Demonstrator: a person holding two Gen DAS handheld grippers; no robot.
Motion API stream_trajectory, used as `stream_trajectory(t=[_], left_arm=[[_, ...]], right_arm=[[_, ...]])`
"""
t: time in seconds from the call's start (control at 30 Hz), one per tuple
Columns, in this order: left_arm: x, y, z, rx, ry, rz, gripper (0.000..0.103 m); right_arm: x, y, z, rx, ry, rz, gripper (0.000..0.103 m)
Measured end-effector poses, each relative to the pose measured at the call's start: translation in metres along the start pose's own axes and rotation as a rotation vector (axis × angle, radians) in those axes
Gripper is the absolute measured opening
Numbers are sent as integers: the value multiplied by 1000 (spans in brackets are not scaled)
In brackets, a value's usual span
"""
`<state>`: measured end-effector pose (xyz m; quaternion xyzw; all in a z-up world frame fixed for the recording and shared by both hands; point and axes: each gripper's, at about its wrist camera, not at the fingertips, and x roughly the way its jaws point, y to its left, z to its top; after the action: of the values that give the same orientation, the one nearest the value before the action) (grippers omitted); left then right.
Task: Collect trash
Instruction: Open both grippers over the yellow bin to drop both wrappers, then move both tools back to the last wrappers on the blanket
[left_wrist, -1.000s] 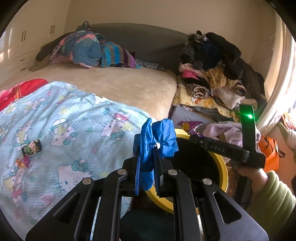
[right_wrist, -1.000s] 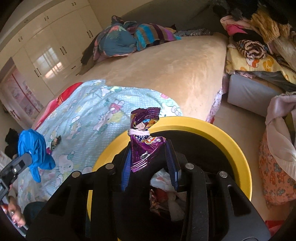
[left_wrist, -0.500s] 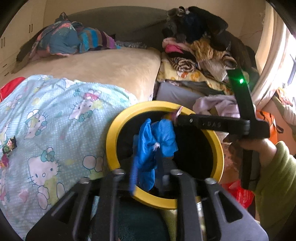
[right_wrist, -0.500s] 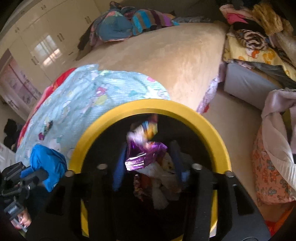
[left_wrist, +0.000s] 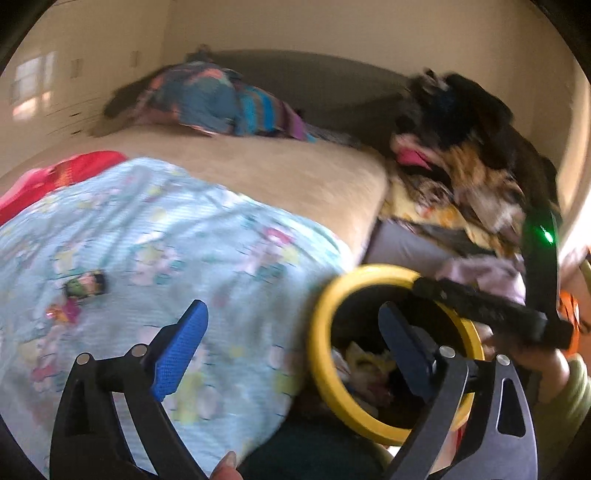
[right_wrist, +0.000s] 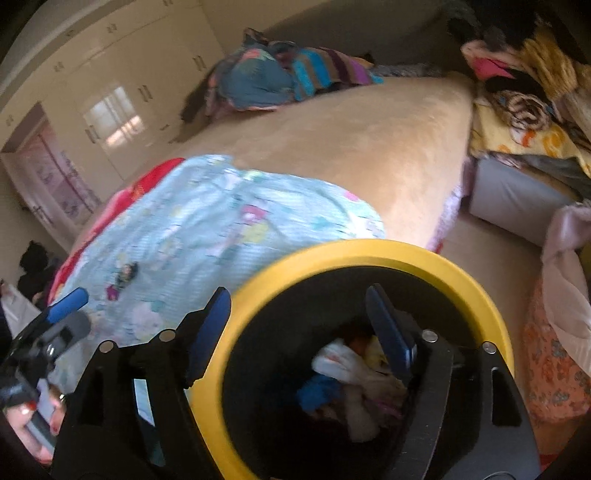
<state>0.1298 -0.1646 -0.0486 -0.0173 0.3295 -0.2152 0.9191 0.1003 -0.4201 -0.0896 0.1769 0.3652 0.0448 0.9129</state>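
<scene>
The yellow-rimmed bin (right_wrist: 373, 254) stands on the floor just beside the bed's near corner, so scraps can drop straight in; a blue scrap (right_wrist: 319, 391) and pale wrappers (right_wrist: 354, 369) lie inside. The right gripper (right_wrist: 299, 332) hangs over its mouth, jaws opening with nothing between them. The left gripper (left_wrist: 295, 332), also opening and empty, straddles the rim. Two small wrappers (left_wrist: 79, 291) remain on the patterned quilt (left_wrist: 166, 240) towards its left edge, likely next
</scene>
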Motion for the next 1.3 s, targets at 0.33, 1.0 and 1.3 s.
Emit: stream_trajectory(t=[0.33,1.0,1.3], left_arm=[[-34,57,19,-141,-106,105,93],[-48,197,0,-462,-87,247,94],[-34,262,-30,-675,-36,233,84]], right_arm=[[22,71,4,-92,20,89,68],[97,206,6,-285,88,234,72],[153,231,16,-238,161,287,64]])
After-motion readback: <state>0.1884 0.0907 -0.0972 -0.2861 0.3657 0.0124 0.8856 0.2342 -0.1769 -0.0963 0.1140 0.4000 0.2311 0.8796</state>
